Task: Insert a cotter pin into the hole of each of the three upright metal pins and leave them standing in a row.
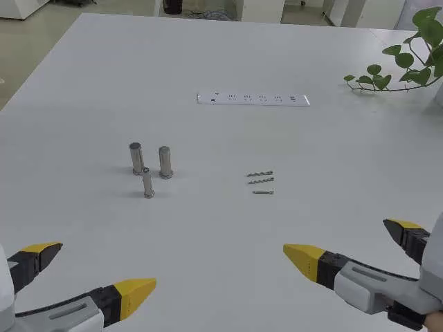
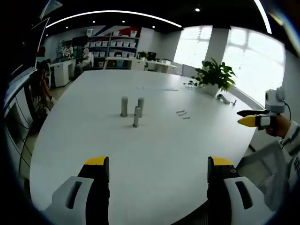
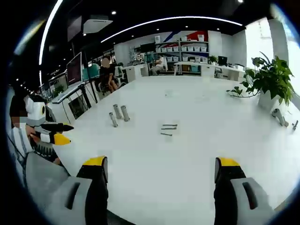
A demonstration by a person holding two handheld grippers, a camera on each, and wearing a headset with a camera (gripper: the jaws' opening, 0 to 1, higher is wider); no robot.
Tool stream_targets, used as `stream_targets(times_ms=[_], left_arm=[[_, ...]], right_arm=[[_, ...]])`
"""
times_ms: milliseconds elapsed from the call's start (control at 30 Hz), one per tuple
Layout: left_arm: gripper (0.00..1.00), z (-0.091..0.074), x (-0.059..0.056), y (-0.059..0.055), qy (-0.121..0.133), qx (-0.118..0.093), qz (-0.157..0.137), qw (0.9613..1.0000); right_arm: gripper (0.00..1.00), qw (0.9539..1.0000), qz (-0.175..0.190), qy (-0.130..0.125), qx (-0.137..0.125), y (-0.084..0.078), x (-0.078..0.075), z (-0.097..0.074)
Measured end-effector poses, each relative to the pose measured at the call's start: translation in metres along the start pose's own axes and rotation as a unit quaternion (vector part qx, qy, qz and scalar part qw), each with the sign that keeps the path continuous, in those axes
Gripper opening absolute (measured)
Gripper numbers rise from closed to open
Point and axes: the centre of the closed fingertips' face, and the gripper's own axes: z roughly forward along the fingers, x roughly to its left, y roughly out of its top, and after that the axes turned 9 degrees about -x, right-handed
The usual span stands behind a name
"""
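Three metal pins [image 1: 165,161] stand upright in a close cluster left of centre on the white table [image 1: 221,235]: two taller ones side by side and one shorter one just in front. Three cotter pins [image 1: 261,180] lie flat to their right, well apart from them, one behind another and roughly parallel. One power strip [image 1: 252,99] lies farther back. One leafy plant [image 1: 408,59] trails in at the far right. The left gripper [image 1: 88,271] and right gripper [image 1: 353,241] hover at the near edge, pointing toward the work, each with jaws spread wide and holding nothing.
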Motion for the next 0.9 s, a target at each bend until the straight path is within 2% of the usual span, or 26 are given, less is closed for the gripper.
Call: stream_targets(times_ms=[333, 567, 733, 900], left_arm=[[0.73, 0.002, -0.003, -0.004, -0.014, 0.012, 0.006, 0.9998], [0.73, 0.003, -0.002, 0.005, -0.017, 0.007, 0.011, 0.9998], [0.73, 0.002, 0.0, 0.006, -0.015, 0.008, 0.011, 0.9998], [0.73, 0.002, -0.001, 0.002, -0.017, 0.013, 0.009, 0.9997]], right_arm=[[0.91, 0.9999, 0.012, -0.007, 0.004, -0.003, -0.003, -0.004], [0.91, 0.9997, 0.021, -0.007, 0.001, 0.001, -0.005, -0.001], [0.91, 0.9999, -0.002, -0.007, 0.008, 0.0, -0.002, -0.001], [0.91, 0.9998, -0.004, -0.002, 0.017, -0.006, 0.002, 0.0]])
